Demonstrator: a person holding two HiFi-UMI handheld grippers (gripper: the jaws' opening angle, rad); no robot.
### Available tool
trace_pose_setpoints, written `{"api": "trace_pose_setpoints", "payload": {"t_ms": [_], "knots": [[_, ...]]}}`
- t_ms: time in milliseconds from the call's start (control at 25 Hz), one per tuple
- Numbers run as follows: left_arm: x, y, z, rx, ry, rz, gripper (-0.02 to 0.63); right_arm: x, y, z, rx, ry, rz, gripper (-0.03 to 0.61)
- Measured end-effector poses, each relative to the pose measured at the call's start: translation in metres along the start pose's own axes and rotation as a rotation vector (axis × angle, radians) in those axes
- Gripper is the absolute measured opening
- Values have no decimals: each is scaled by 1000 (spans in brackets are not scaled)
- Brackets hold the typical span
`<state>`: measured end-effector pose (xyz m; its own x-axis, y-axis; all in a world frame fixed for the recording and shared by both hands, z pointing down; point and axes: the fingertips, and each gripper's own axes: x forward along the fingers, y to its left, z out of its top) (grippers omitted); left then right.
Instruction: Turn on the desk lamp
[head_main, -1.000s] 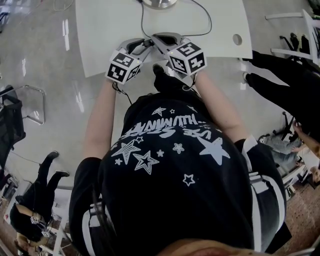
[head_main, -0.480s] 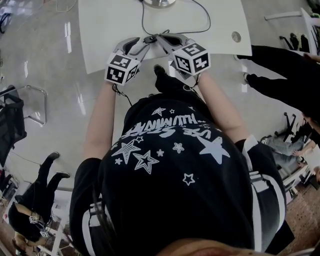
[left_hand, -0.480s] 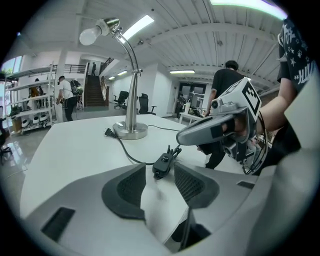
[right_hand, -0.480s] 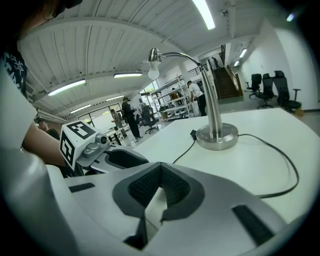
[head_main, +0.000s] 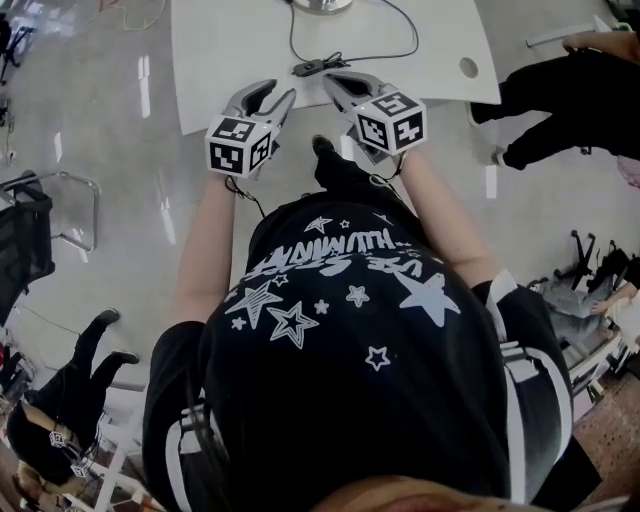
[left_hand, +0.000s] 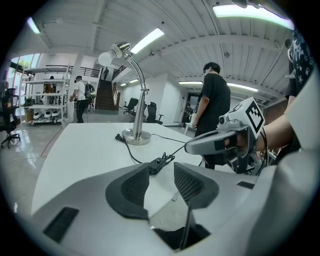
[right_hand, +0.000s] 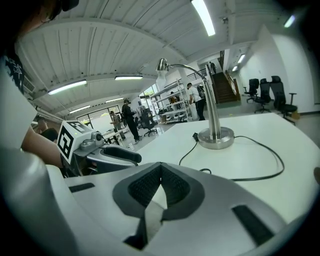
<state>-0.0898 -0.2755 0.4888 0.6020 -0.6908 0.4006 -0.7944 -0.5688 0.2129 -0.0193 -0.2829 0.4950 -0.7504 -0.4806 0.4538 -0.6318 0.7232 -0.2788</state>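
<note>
1. Our left gripper (left_hand: 161, 167) is wide open and holds nothing. Its jaws have just been opening, and only bare tabletop shows between the pads. If we close from here, we pinch air.
2. Our right gripper (right_hand: 160, 165) has its pads together at the tips, with nothing between them. In the left gripper view it sits at 3 o'clock, close alongside. If both tools go for one small target, they could knock each other off line.
3. The inline switch (head_main: 308, 68) lies on the white table (head_main: 230, 50), just past the left tips at 12 o'clock. It looks light and the tabletop looks smooth. A push from one side alone would likely skid it rather than click it.
4. The switch is near the table's front edge. A sideways nudge or a drag towards 6 o'clock could pull it over that edge, where it would hang by its cord (left_hand: 130, 151).
5. A grip on the cord instead of the switch would tug the line and do nothing for the light.
6. The desk lamp (left_hand: 142, 95) stands further off at 12 o'clock, and its round base (left_hand: 136, 138) sits flat. A hard pull on the cord might shift it.
7. The lamp head (left_hand: 107, 57) looks bright, but among the ceiling lights we cannot tell whether it is lit. We could wrongly take the job for done.
</note>
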Motion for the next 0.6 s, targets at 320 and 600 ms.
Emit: {"api": "trace_pose_setpoints", "payload": {"t_ms": [320,600], "knots": [[-45,-19,2,-1,-67,18,167,-25,40,-9,-37,-18,-20,5],[-78,-29,-7,17,-101,18,124,-37,75,-21,-58,-17,-34,5]]}}
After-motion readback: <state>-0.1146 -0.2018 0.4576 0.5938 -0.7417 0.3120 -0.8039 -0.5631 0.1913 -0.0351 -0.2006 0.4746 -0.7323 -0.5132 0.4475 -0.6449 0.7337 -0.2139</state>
